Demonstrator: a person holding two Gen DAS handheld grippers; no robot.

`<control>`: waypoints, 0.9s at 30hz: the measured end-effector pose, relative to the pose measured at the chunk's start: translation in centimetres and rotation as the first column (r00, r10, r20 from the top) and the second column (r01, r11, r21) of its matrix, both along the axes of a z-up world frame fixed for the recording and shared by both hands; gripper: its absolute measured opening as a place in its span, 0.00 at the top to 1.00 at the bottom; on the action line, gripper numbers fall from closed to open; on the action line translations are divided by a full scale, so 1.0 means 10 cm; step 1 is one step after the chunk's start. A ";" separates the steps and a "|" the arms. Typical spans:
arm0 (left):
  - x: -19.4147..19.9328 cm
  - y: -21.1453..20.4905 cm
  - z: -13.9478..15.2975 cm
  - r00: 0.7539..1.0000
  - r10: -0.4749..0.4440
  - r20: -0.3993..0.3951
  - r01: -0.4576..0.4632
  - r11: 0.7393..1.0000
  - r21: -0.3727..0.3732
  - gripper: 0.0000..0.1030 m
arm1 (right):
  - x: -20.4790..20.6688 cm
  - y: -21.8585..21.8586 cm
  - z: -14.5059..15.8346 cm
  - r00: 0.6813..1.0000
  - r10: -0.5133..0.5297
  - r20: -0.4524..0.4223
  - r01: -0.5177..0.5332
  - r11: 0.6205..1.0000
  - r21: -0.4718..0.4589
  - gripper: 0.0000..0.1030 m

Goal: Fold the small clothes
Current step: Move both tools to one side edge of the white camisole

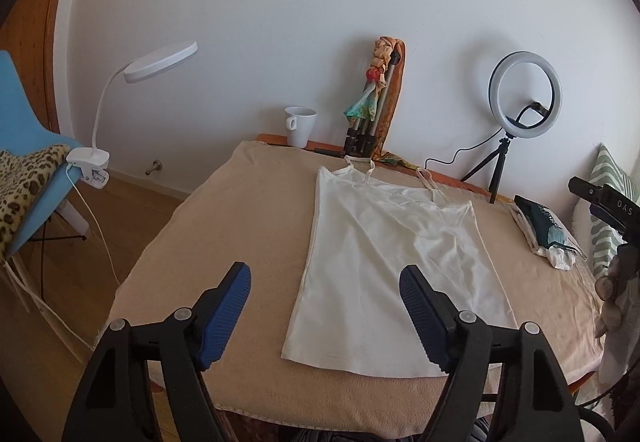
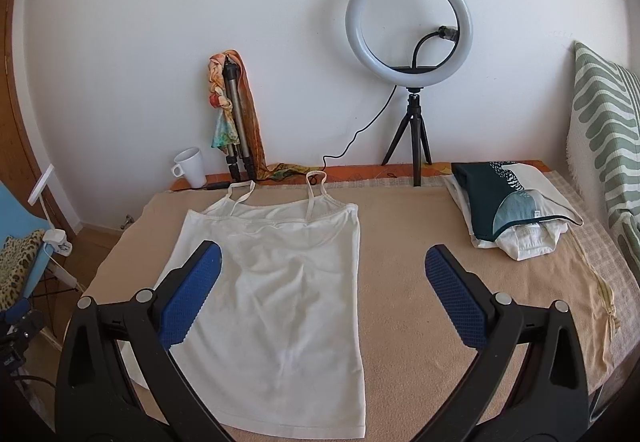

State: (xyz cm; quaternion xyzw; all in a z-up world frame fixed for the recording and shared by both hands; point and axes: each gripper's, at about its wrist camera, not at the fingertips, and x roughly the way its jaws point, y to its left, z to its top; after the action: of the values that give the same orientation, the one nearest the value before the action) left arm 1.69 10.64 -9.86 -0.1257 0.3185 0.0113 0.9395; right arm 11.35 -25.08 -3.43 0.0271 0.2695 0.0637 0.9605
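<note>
— Left gripper (image 1: 326, 302)?
— Spread wide, nothing between the blue pads (image 1: 226, 316). Low in the frame, hanging over the near edge of the table (image 1: 224, 210).

— Right gripper (image 2: 322, 284)?
— Gaping just as wide, gripping nothing. Bottom of its frame, left finger in front of the top's left side.

— White top (image 2: 276, 278)?
— Spread flat at the centre of the beige cloth covering the table, straps (image 2: 240, 191) toward the wall, hem toward the bottom of the frame. Lightly wrinkled, unfolded.

— Anything else up there?
— Pile of folded clothes (image 2: 512, 202) at right of the right wrist view, well apart from the top. White mug (image 2: 191, 167) at upper left, beside a folded tripod (image 2: 237, 122) wrapped in a colourful scarf. Ring light (image 2: 409, 28) on a small black stand at upper centre, against the wall.

— Left wrist view, off to the side?
— White clip lamp (image 1: 132, 98) at left, clamped to a blue chair (image 1: 28, 162).
</note>
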 end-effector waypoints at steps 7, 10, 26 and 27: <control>0.11 0.14 -0.34 0.997 -0.039 -0.067 0.033 0.996 -0.083 0.45 | 0.47 0.47 -0.06 0.994 0.108 -0.004 -0.108 0.994 0.004 0.00; 0.15 0.17 -0.48 0.993 -0.066 -0.094 0.056 0.993 -0.104 0.49 | 0.72 0.67 -0.17 0.984 0.175 -0.043 -0.174 0.985 0.024 0.00; 0.28 0.28 -1.17 0.972 -0.092 -0.216 0.037 0.969 -0.244 0.62 | 1.76 1.84 -0.73 0.875 0.406 -0.265 -0.396 0.914 0.095 0.25; 0.29 0.28 -1.19 0.972 -0.094 -0.216 0.038 0.967 -0.251 0.62 | 1.82 1.91 -0.77 0.864 0.416 -0.282 -0.404 0.909 0.104 0.28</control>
State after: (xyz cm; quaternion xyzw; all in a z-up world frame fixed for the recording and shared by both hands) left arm 4.58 13.45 -21.77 -0.2281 0.4263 -0.0453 0.8742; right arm 29.52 -5.99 -11.12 -0.0018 0.4092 0.2671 0.8725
